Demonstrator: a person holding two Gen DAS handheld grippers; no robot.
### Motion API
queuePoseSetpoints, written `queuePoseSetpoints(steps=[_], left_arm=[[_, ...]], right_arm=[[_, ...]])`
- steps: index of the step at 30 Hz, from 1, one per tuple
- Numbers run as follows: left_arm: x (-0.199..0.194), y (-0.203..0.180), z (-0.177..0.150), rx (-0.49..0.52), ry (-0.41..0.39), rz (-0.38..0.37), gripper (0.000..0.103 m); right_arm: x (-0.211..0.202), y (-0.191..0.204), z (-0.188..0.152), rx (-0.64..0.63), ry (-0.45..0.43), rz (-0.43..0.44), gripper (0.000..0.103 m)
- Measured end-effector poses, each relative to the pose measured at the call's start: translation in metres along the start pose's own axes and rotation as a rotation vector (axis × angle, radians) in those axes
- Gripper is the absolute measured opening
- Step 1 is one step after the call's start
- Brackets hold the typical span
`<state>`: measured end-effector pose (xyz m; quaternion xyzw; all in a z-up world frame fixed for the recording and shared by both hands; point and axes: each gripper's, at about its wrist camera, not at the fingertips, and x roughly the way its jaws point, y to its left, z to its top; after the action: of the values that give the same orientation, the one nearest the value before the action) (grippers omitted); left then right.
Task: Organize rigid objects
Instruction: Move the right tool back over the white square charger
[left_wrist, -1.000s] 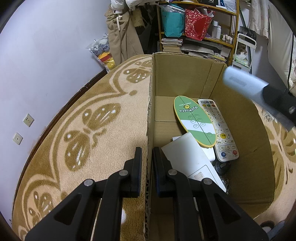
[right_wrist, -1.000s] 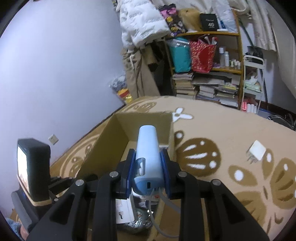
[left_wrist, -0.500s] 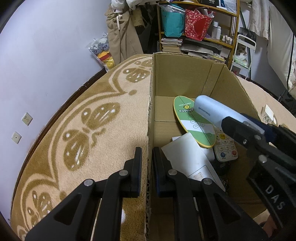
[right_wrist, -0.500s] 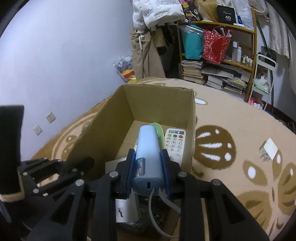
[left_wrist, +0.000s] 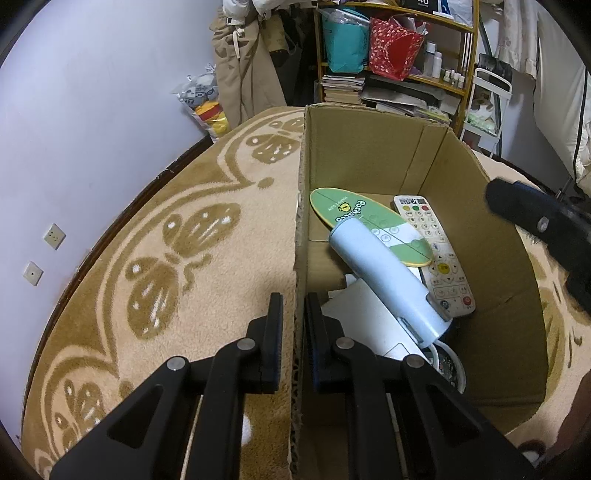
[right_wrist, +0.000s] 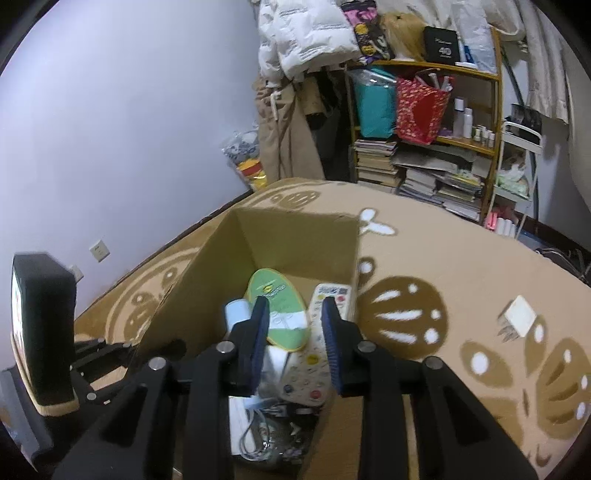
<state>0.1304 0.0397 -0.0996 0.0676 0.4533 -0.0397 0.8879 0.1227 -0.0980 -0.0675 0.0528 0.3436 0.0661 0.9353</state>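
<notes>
An open cardboard box (left_wrist: 373, 155) stands on the carpet. In it lie a green oval card (left_wrist: 354, 218), a white remote (left_wrist: 443, 266), a white flat device (left_wrist: 369, 317) and a light blue cylindrical device (left_wrist: 388, 280), which lies loose across the others. My left gripper (left_wrist: 294, 306) is shut on the box's left wall (left_wrist: 301, 206). My right gripper (right_wrist: 294, 314) is open and empty above the box (right_wrist: 295, 236). The blue device (right_wrist: 236, 314) shows just left of its left finger.
A small white charger (right_wrist: 519, 317) lies on the patterned carpet (right_wrist: 443, 266) right of the box. A shelf (right_wrist: 424, 122) with bags, books and bottles stands behind. Hanging clothes and a toy bag stand by the purple wall.
My right gripper lowered the blue device into the box, opened and let it go, then drew back up. The left gripper has kept its hold on the box wall.
</notes>
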Motion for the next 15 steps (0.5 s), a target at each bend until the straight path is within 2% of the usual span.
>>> queuePoseSetpoints(steps=[1,3,8,11,13,15], left_arm=[[0.000,0.000,0.000,0.000,0.000,0.001,0.012],[0.000,0.000,0.001,0.001,0.001,0.002,0.012],[0.000,-0.001,0.000,0.000,0.001,0.002,0.012],[0.000,-0.001,0.001,0.002,0.000,0.003,0.012],[0.000,0.000,0.000,0.000,0.000,0.002,0.012],[0.000,0.000,0.000,0.001,0.000,0.002,0.012]], right_arm=[[-0.001,-0.003,0.002,0.005,-0.002,-0.004,0.049],[-0.004,-0.012,0.007,0.026,-0.011,-0.019,0.059],[-0.009,-0.039,0.016,0.073,-0.022,-0.032,0.064],[-0.008,-0.060,0.020,0.096,-0.012,-0.065,0.074],[-0.008,-0.077,0.022,0.127,-0.012,-0.084,0.088],[-0.007,-0.092,0.024,0.141,-0.013,-0.116,0.096]])
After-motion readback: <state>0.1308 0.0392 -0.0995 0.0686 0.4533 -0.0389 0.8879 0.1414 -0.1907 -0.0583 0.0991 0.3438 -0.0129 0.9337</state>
